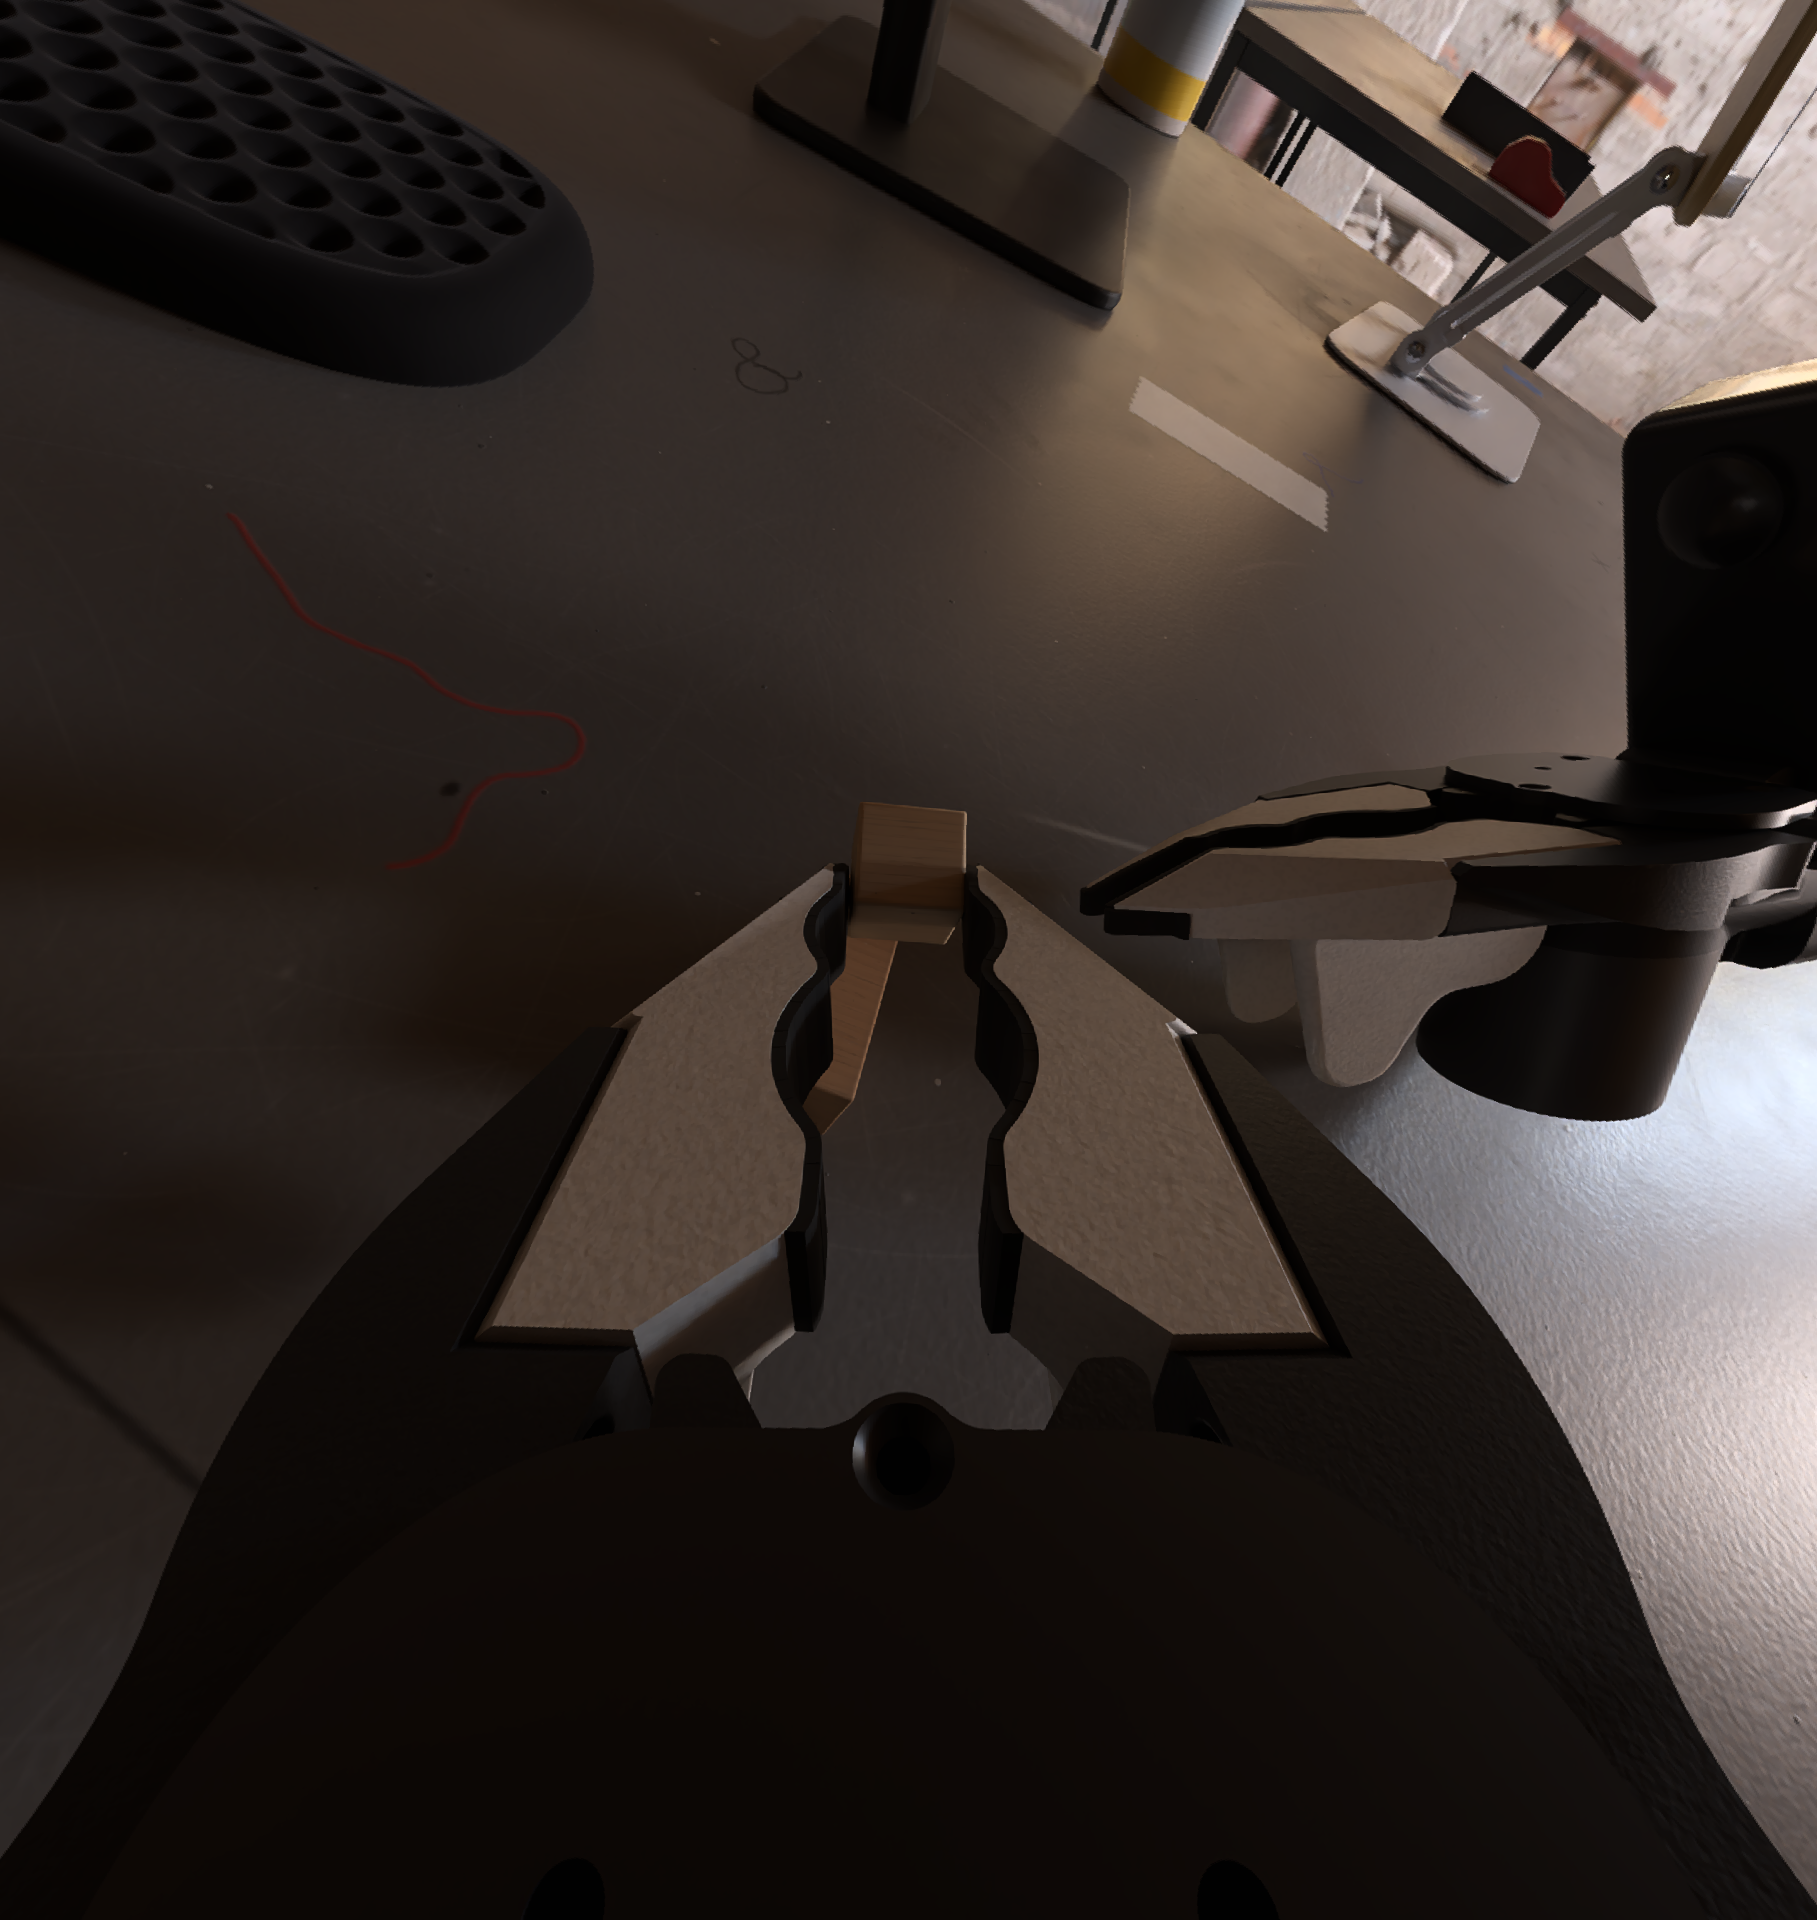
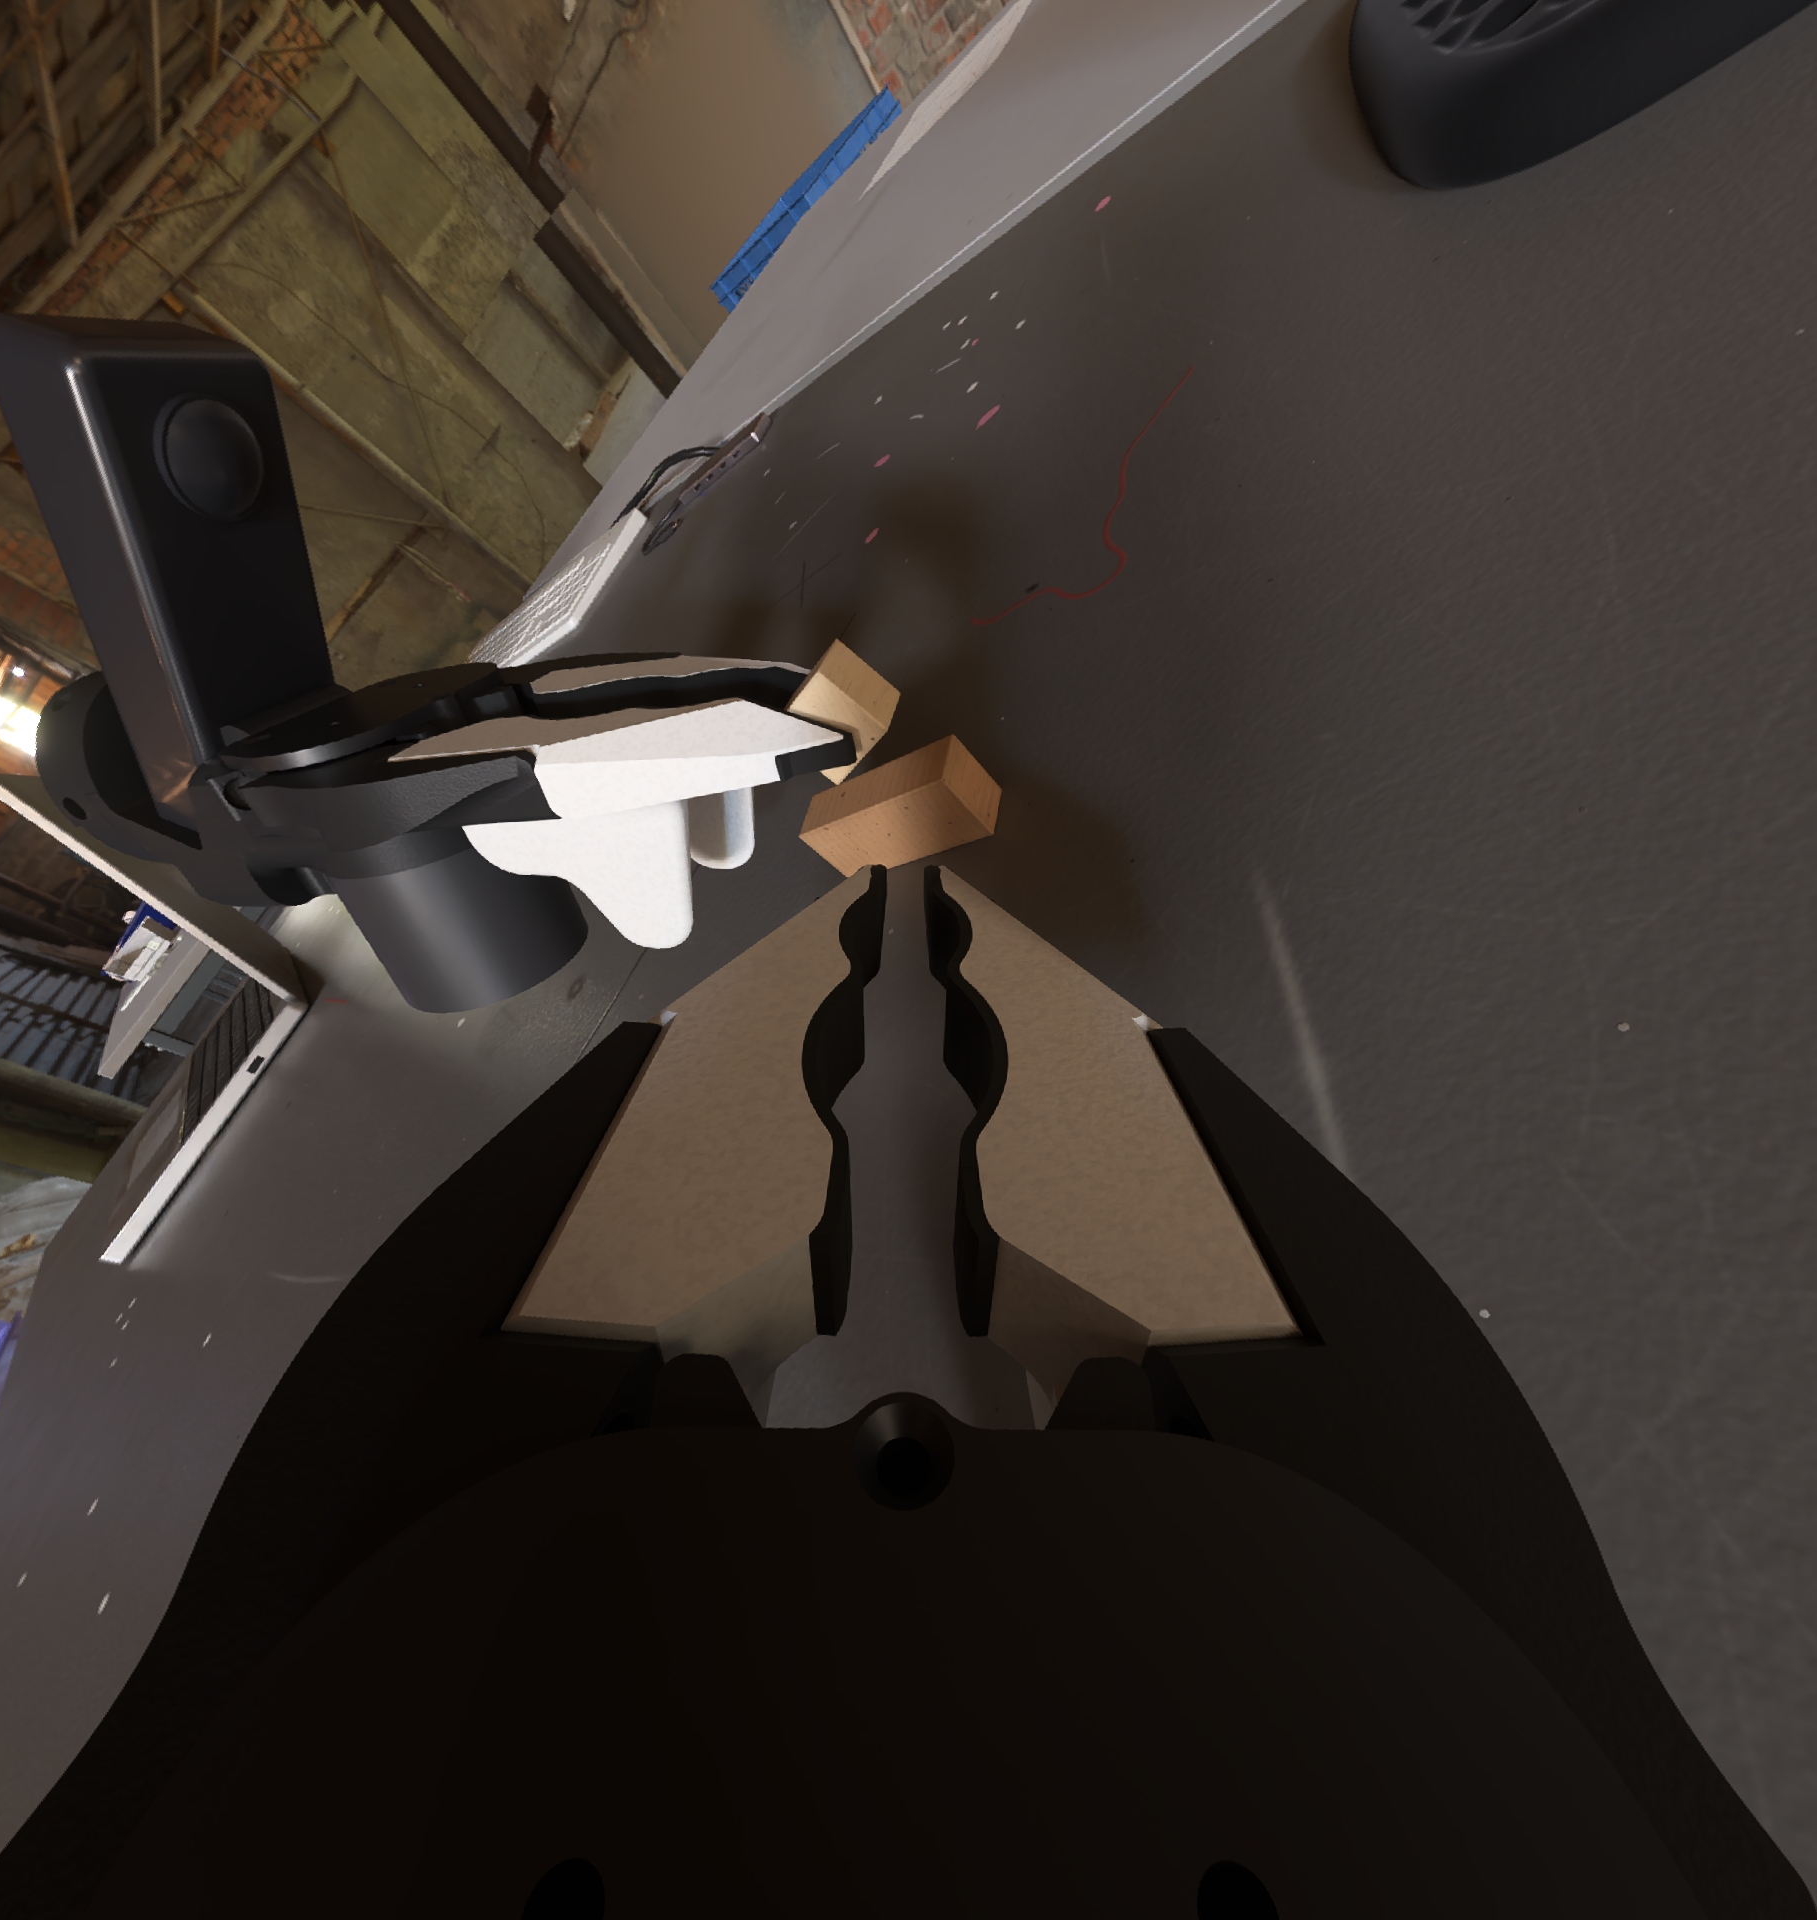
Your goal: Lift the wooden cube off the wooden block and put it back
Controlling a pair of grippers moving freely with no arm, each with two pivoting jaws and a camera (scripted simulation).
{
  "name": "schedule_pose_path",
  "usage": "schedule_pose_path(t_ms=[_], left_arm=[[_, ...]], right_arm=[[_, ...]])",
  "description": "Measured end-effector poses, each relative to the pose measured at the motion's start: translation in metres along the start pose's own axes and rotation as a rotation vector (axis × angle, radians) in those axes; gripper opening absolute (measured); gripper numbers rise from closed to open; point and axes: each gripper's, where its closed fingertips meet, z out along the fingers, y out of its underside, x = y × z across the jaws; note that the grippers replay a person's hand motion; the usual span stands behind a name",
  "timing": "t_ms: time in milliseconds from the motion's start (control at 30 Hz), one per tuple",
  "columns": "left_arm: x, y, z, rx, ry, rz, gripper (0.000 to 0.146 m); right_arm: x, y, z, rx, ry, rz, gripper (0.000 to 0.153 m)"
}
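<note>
Left wrist view, fingers: the left gripper (image 1: 906, 883) is closing its fingers on the wooden cube (image 1: 909, 860) at the very tips, in the middle of the frame; the gap is only as wide as the cube.
Left wrist view, cube and block: the cube is standing clear above the wooden block (image 1: 862, 1013), which is lying on the table (image 1: 883, 582) between the fingers, lower in the frame. I judge the cube is being held up so that it can go back down on the block.
Left wrist view, other gripper: the right gripper (image 1: 1122, 906) is waiting at the right of the frame, just beside the cube, not touching it.
Left wrist view, hidden: most of the block is covered by the left finger; the cube's lower face is not showing.
Right wrist view, fingers: the right gripper (image 2: 904, 878) is holding nothing; its fingers are nearly together, with a narrow slit between the tips.
Right wrist view, cube and block: the cube (image 2: 847, 698) is sitting in the tips of the left gripper (image 2: 816, 732), above centre; the block (image 2: 899, 805) is lying just under it, apart from it, and just beyond the right tips.
Right wrist view, hidden: the nearer finger is covering part of the cube. Whether the right tips are touching the block, I cannot tell.
</note>
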Motion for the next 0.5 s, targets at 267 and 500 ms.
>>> schedule_pose_path(t_ms=[267, 500], left_arm=[[0.0003, -0.0005, -0.0013, 0.012, -0.010, 0.022, 0.021], [0.0013, 0.0012, -0.0002, 0.004, -0.033, 0.064, 0.021]], right_arm=[[-0.0013, -0.0022, -0.0008, -0.001, 0.009, -0.020, 0.007], [0.0001, 0.0029, -0.0009, -0.020, -0.004, 0.007, 0.007]])
